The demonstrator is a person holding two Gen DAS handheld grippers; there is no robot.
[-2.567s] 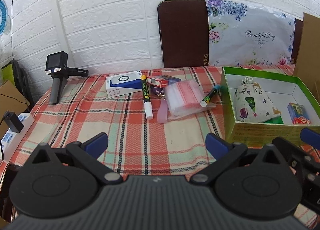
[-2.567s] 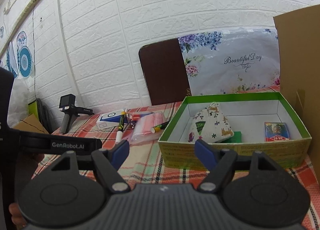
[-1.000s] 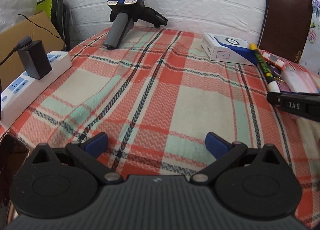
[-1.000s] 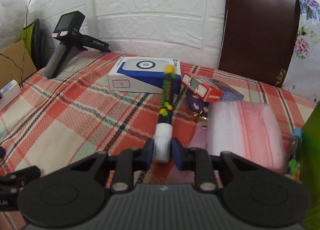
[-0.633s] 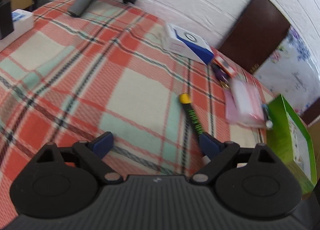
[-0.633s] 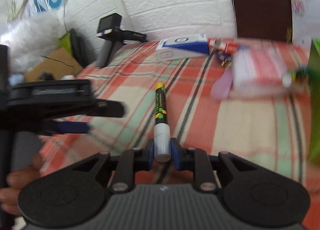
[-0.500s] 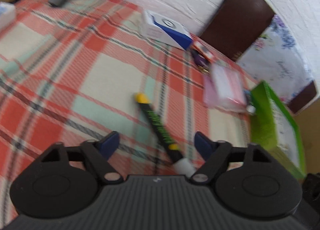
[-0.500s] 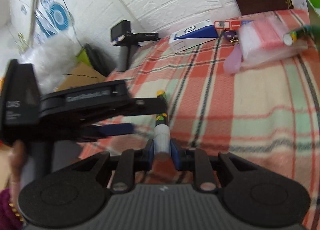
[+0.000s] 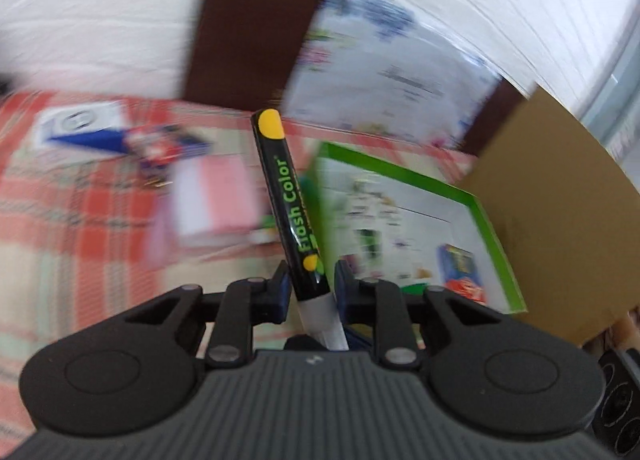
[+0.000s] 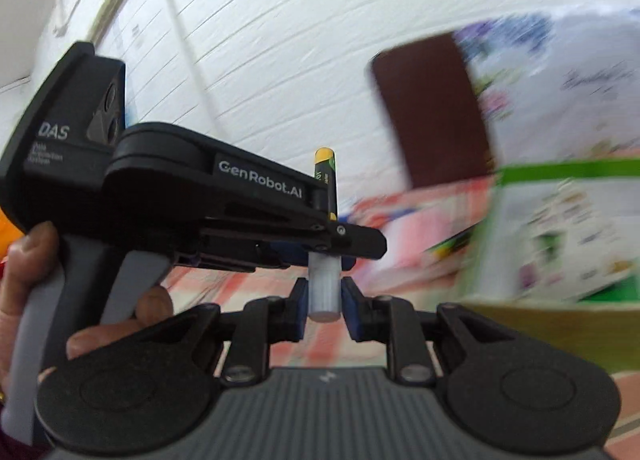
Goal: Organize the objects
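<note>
The marker [image 9: 290, 212], a black pen with a yellow end cap, green "Flash Color" lettering and a white cap at its near end, is held up in the air above the checked tablecloth [image 9: 80, 220], gripped by both tools at once. The left gripper [image 9: 310, 286] has its two fingers pressed in against the marker near where the black barrel meets the white cap, and the barrel rises away from it, tilted slightly to the left. In the right wrist view the right gripper [image 10: 324, 302] pinches the white cap near its very end, with the blue pads touching it on both sides. The left gripper [image 10: 320, 244] crosses in from the side just beyond that hold, closed around the same marker [image 10: 325, 180] higher up, so only the yellow tip and a short stretch of barrel show above it. A hand [image 10: 36, 260] wraps the grey handle of that left tool.

The background is heavily blurred. Just right of the marker sits the green box [image 9: 492, 228], open, with some small things inside that cannot be made out. Left of the marker lie a pink packet [image 9: 216, 196] and a white and blue box [image 9: 80, 126]. Behind the marker a dark brown chair back [image 9: 256, 28] stands against the white brick wall [image 9: 100, 12]. A brown cardboard panel [image 9: 568, 200] rises right of the green box.
</note>
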